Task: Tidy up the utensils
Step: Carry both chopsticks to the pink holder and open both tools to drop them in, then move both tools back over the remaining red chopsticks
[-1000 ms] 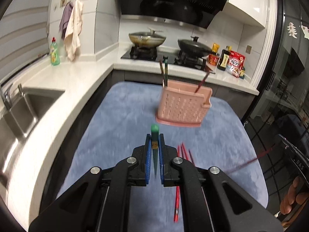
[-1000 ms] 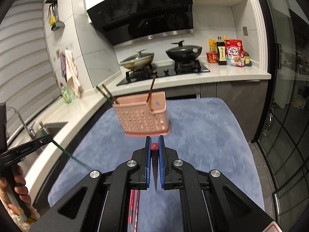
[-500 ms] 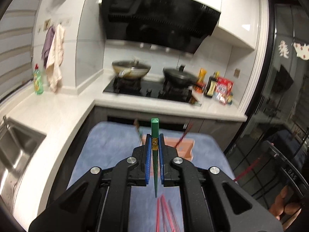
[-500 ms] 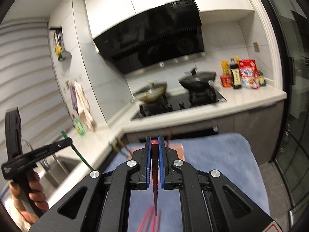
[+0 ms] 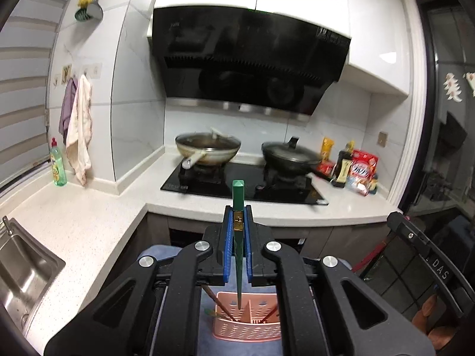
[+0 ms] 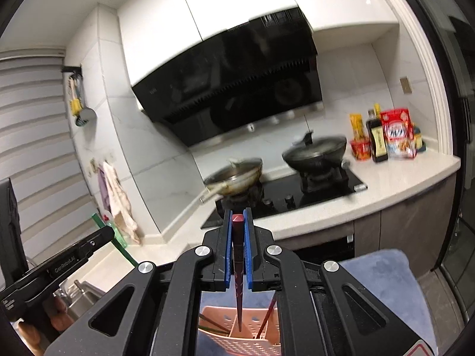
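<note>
My left gripper (image 5: 237,216) is shut on a green chopstick (image 5: 238,243), held upright with its tip over the pink utensil basket (image 5: 246,326) below. My right gripper (image 6: 237,219) is shut on a dark red chopstick (image 6: 238,267), upright, its tip over the same pink basket (image 6: 237,338). The basket holds a few chopsticks in its compartments. Each gripper shows at the edge of the other's view: the right gripper's body (image 5: 415,246) and the left gripper's body (image 6: 59,264).
The basket stands on a blue-grey mat (image 6: 383,270). Behind are the white counter (image 5: 89,216), a sink (image 5: 20,267), a black hob with two pans (image 5: 207,148), bottles and snack packs (image 5: 356,166), a green soap bottle (image 5: 58,166) and hanging towels.
Both grippers have risen and tilted up over the basket, which dropped from the middle of each view to the bottom. The chopsticks now point down into it.
</note>
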